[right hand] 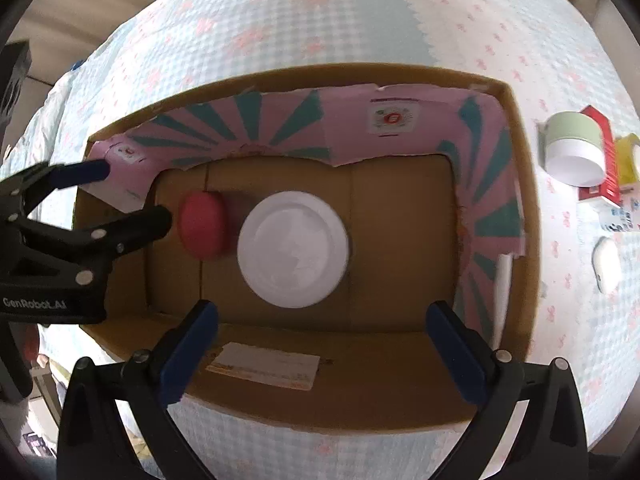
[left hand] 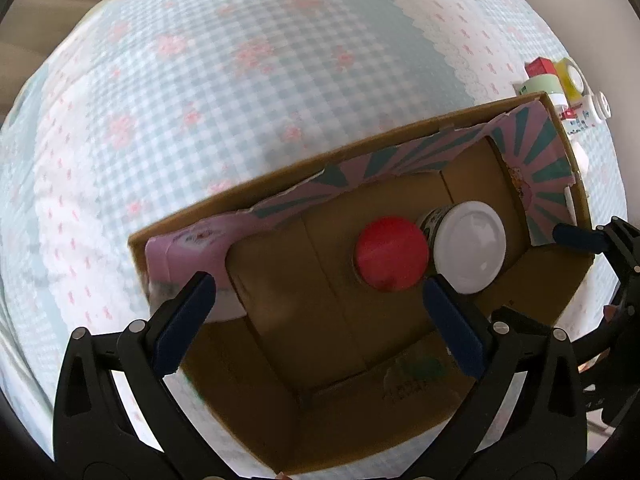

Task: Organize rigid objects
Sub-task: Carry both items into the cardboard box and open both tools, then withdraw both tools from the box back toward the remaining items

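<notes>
Left gripper [left hand: 316, 300] and right gripper [right hand: 322, 322]: jaws spread wide, nothing held. Both hang over the cardboard box [right hand: 360, 392]. Inside, red-lidded jar [right hand: 202, 224] touches white-lidded jar [right hand: 294, 248] at its 9 o'clock.

Bodies of the red-capped jar [right hand: 202, 224] and white-lidded jar [right hand: 293, 249] hidden beneath their lids. Label [right hand: 266, 365] on the box's near wall blurred, unreadable. Small packages [left hand: 562, 88] beside the cardboard box [left hand: 400, 136] too small and distorted to identify, partly cut by its corner.

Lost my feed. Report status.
Left gripper and right gripper open, empty, over box. Red-lid jar and white-lid jar inside. More items outside. Nothing blocking.
</notes>
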Action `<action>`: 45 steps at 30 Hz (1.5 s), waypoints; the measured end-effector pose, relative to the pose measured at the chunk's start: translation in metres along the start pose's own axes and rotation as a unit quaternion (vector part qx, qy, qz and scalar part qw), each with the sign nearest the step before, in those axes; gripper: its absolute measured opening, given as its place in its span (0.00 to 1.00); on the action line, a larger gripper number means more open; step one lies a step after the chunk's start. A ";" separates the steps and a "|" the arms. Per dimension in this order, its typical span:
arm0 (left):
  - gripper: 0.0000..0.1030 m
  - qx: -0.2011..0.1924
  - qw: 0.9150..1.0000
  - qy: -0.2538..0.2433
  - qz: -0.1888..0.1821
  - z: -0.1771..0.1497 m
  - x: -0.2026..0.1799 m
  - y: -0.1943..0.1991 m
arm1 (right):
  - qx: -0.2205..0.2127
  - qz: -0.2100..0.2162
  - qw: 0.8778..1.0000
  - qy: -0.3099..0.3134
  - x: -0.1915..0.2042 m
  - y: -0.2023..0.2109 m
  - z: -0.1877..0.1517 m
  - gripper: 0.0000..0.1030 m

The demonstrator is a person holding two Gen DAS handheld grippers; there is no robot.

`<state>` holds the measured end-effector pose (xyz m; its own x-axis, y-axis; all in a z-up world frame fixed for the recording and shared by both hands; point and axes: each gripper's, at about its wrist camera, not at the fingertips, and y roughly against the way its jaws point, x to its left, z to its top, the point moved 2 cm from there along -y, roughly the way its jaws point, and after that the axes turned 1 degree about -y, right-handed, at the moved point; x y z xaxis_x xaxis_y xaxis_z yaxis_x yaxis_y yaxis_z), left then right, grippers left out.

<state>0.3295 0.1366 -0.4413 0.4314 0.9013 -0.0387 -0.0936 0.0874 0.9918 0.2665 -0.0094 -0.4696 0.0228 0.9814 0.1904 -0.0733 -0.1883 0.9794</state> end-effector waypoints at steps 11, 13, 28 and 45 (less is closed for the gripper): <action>1.00 -0.030 0.999 0.025 0.010 -0.033 -0.007 0.045 | -0.032 -0.006 0.999 0.000 0.002 0.036 0.001 1.00; 1.00 -0.042 0.999 0.031 0.013 -0.041 -0.008 0.059 | -0.040 -0.004 0.999 0.000 0.007 0.049 -0.004 1.00; 1.00 -0.132 0.990 0.046 0.012 -0.102 -0.036 0.174 | -0.098 -0.021 0.995 -0.028 -0.001 0.171 -0.064 1.00; 1.00 -0.204 0.973 0.106 -0.010 -0.060 -0.169 0.234 | -0.194 -0.050 0.979 -0.043 -0.132 0.257 -0.105 1.00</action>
<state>0.1808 0.0307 -0.2095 0.2457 0.9613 -0.1247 -0.4551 0.2280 0.8608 0.1397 -0.1837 -0.2498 0.1317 0.9845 0.1160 -0.4390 -0.0470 0.8973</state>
